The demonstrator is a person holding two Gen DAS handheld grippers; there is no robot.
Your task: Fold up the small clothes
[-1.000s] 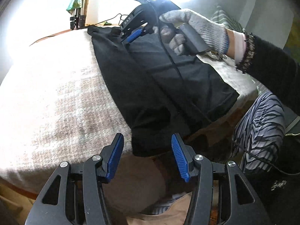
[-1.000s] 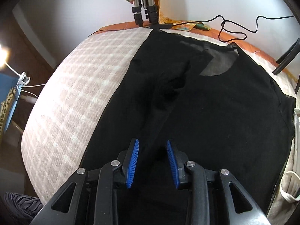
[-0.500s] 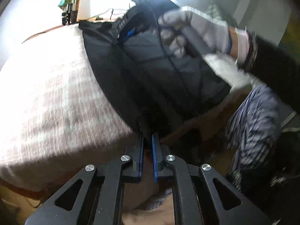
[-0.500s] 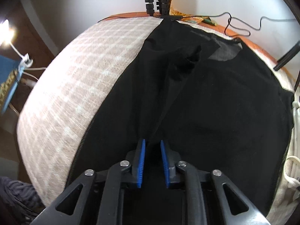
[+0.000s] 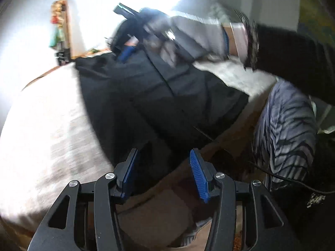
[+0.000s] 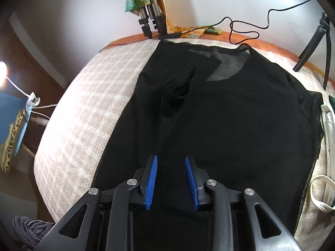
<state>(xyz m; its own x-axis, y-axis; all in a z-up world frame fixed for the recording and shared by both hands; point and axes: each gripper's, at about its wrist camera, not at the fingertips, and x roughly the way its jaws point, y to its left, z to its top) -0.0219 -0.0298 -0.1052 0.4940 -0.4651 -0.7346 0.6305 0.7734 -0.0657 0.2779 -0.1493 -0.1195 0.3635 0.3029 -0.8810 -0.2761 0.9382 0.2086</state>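
A black top [image 6: 230,115] lies flat on the checked beige blanket [image 6: 94,96], neckline at the far end and a sleeve folded inward. My right gripper [image 6: 171,177] hovers over its near part, jaws opening, blue pads apart and clear of the cloth. In the left wrist view the same top [image 5: 157,96] stretches away across the blanket [image 5: 52,125]. My left gripper [image 5: 164,165] is at its near corner by the table edge, jaws opening, nothing pinched. A gloved hand [image 5: 188,39] holds the right gripper [image 5: 125,53] over the far end.
Tripod legs [image 6: 150,21] and a black cable [image 6: 247,25] sit at the table's far edge, with a dark stand leg [image 6: 309,48] at the right. White straps [image 6: 326,125] lie past the top's right side. The person's striped trouser leg [image 5: 286,136] is by the table.
Both grippers closed on the black cloth half a second ago and now stand apart again. The left wrist view has swung and is blurred.
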